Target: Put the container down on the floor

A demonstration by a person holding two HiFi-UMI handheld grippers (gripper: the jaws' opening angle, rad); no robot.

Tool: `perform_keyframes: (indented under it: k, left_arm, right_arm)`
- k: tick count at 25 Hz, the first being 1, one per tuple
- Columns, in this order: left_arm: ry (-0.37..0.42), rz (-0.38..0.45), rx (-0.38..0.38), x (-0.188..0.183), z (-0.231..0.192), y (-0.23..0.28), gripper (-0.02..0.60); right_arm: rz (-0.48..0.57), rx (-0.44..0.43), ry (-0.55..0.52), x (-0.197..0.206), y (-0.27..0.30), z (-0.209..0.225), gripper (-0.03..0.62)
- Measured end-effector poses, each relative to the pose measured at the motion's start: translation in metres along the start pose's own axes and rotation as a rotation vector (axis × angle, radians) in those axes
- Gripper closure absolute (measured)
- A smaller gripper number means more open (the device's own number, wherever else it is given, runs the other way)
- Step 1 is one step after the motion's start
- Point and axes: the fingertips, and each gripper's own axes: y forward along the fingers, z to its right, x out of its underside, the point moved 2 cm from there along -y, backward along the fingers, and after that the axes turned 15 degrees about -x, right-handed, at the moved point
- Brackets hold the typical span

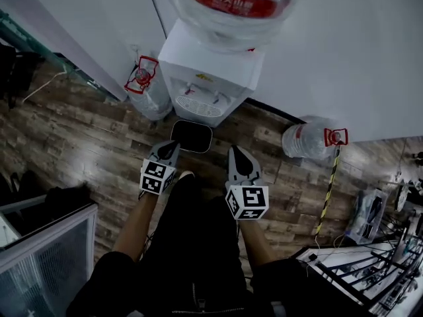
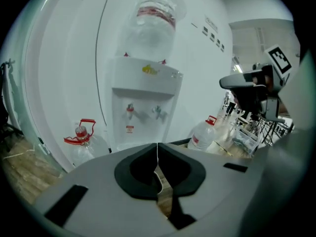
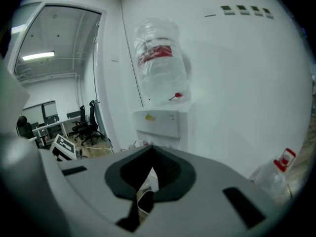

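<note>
In the head view the left gripper [image 1: 170,146] and the right gripper [image 1: 236,154] are held side by side over the wooden floor [image 1: 79,137], each with its marker cube nearest the person. Both pairs of fingers taper to a closed point with nothing between them. Just ahead of the fingers, between the two tips and nearer the left one, lies the container [image 1: 192,136]. It is a dark, flat, rounded-rectangular thing, probably a shallow tray, though the dim light hides its detail. It rests on the floor apart from both grippers, right at the foot of the white water dispenser [image 1: 211,78]. A large bottle [image 1: 234,5] with a red label stands upended on the dispenser. A jug with a red handle [image 1: 149,88] stands beyond and left of the left fingers. Another jug [image 1: 305,140] lies off to the right of the right fingers. In the left gripper view the fingers [image 2: 138,169] meet along a thin seam and grip nothing. The dispenser [image 2: 143,107] rises straight beyond them and the red-handled jug [image 2: 84,139] stands to their left. In the right gripper view the fingers [image 3: 170,174] are also together at the tips and empty, with the dispenser [image 3: 160,122] and its bottle [image 3: 160,58] ahead.
</note>
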Motion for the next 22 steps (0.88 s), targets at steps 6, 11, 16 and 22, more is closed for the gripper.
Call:
perform_keyframes:
  k: [6, 11, 16, 22]
  left_arm:
    - [-0.009, -0.016, 0.023, -0.066, 0.021, -0.06, 0.564]
    - [-0.014, 0.042, 0.023, -0.114, 0.042, -0.115, 0.563]
    - [-0.063, 0.091, 0.027, -0.137, 0.071, -0.178, 0.563]
    - [-0.079, 0.136, 0.031, -0.147, 0.094, -0.226, 0.564]
  right_arm:
    - [-0.006, 0.006, 0.017, -0.067, -0.041, -0.028, 0.583]
    - [0.017, 0.006, 0.044, -0.1, -0.082, -0.052, 0.583]
    - [0.036, 0.005, 0.081, -0.11, -0.123, -0.08, 0.583]
    - [0.072, -0.002, 0.073, -0.116, -0.162, -0.112, 0.583]
